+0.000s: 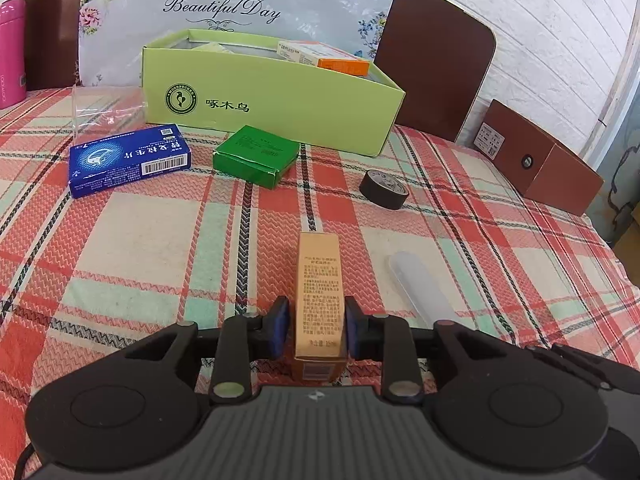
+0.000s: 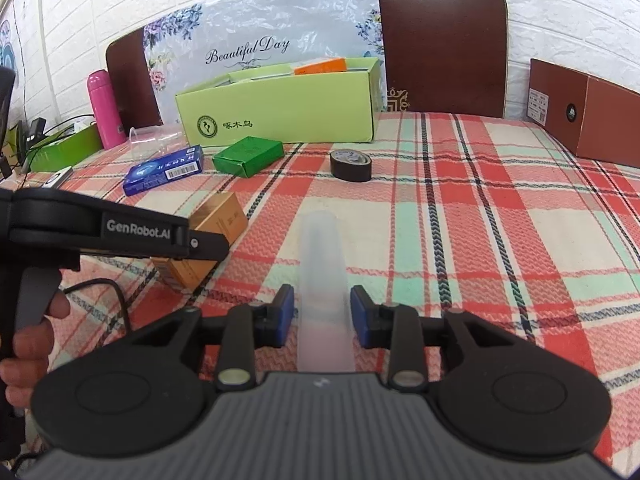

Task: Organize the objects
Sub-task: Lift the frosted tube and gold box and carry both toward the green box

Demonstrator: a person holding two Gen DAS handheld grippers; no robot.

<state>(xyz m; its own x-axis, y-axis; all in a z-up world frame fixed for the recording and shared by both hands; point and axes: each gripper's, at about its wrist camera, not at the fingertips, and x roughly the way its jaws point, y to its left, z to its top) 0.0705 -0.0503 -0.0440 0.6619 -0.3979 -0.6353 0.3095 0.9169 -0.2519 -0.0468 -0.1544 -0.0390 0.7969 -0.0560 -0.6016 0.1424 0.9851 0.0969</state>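
Observation:
A slim gold box (image 1: 320,272) lies lengthwise on the plaid tablecloth between the fingers of my left gripper (image 1: 317,314). The blue pads stand close beside its sides, with a sliver of cloth showing at the left pad, so the jaws look open. A translucent white tube (image 2: 322,248) lies between the fingers of my right gripper (image 2: 322,308), with small gaps on both sides; that gripper is open too. In the right wrist view the left gripper (image 2: 222,246) shows from the side over the gold box (image 2: 218,224). The tube (image 1: 420,284) lies right of the left gripper.
An open light-green box (image 1: 272,96) holding cartons stands at the back. In front of it lie a blue carton (image 1: 128,160), a green carton (image 1: 256,154) and a black tape roll (image 1: 384,188). A clear cup (image 1: 104,108), pink bottle (image 2: 105,112) and brown box (image 2: 588,116) flank them.

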